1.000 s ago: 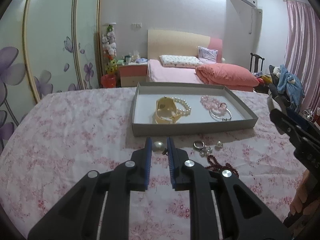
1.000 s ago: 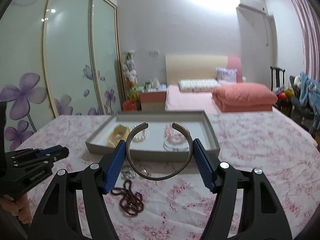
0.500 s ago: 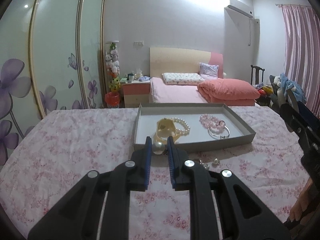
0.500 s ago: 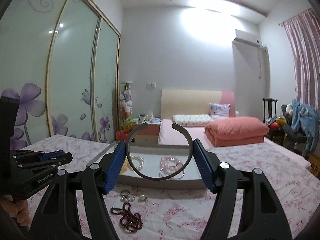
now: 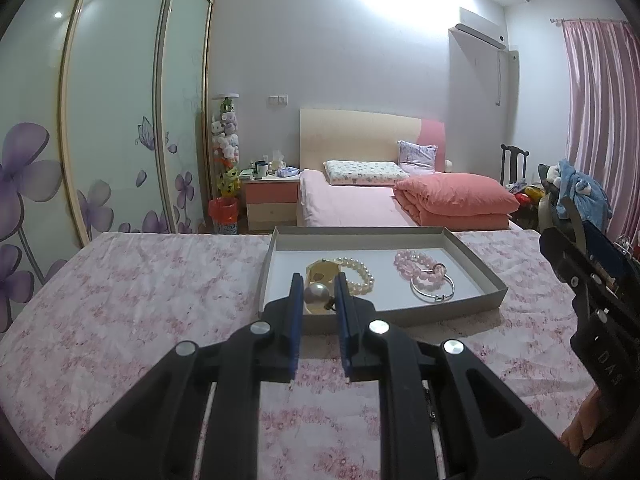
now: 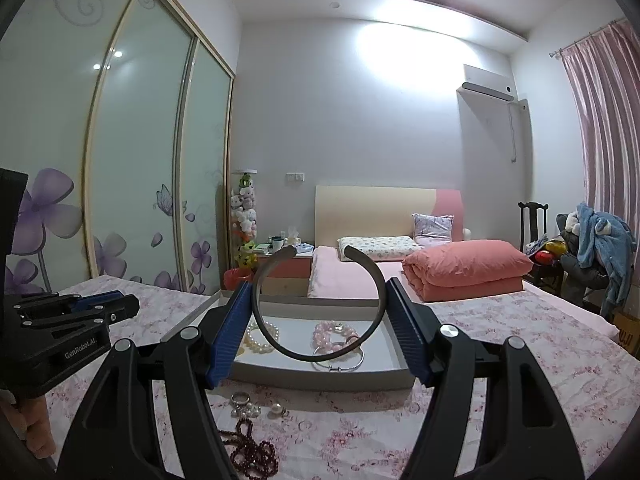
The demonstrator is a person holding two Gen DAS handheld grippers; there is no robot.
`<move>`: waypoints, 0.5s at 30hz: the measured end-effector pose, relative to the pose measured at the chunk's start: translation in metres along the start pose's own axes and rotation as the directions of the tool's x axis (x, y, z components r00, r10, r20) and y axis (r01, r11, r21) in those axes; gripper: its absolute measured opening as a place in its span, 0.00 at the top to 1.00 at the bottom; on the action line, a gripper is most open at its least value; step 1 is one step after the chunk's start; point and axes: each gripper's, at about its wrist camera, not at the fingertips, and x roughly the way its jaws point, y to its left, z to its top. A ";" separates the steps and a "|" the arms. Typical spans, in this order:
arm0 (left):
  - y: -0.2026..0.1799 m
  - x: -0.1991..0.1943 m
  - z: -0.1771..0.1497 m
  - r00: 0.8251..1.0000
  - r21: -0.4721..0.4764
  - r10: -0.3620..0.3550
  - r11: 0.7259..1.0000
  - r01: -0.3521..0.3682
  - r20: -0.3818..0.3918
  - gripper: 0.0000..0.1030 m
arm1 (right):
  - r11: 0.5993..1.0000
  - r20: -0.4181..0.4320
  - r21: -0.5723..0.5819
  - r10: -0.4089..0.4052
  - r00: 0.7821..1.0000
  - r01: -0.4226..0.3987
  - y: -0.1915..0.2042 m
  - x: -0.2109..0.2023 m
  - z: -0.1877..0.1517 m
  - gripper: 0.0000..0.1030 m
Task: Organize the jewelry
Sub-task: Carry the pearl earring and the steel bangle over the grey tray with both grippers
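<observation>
My left gripper (image 5: 317,294) is shut on a large pearl earring (image 5: 317,293), held above the near edge of the grey tray (image 5: 476,262). The tray holds a gold piece (image 5: 320,270), a white pearl bracelet (image 5: 358,274), a pink bead bracelet (image 5: 416,266) and a silver bangle (image 5: 433,292). My right gripper (image 6: 318,304) is shut on a dark open cuff bangle (image 6: 376,280), held above the tray (image 6: 320,376). Rings and pearl earrings (image 6: 246,404) and a dark red bead string (image 6: 252,450) lie on the floral cloth in front of the tray.
The tray sits on a table with a pink floral cloth (image 5: 140,280). Behind are a bed with a coral duvet (image 5: 456,198), a nightstand (image 5: 272,200), sliding wardrobe doors (image 5: 112,120) at left, and a chair with clothes (image 6: 592,256) at right.
Both grippers have risen and tilted up. The left gripper lifted the pearl earring off the cloth and carried it over the tray's near edge. The right gripper still holds the cuff bangle.
</observation>
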 end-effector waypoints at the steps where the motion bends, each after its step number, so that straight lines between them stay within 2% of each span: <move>1: 0.000 0.002 0.001 1.000 0.001 0.001 1.000 -0.001 0.001 0.84 | 1.000 0.001 0.000 0.000 1.000 0.000 0.000 0.002 0.001 0.34; 7: -0.003 0.014 0.009 1.000 0.004 0.007 1.000 -0.007 0.013 0.84 | 1.000 -0.005 -0.009 -0.002 1.000 0.002 -0.001 0.013 0.004 0.34; 15: -0.007 0.050 0.024 1.000 0.010 0.015 1.000 -0.015 0.015 0.84 | 1.000 -0.046 0.018 -0.004 0.999 0.005 -0.010 0.050 0.008 0.34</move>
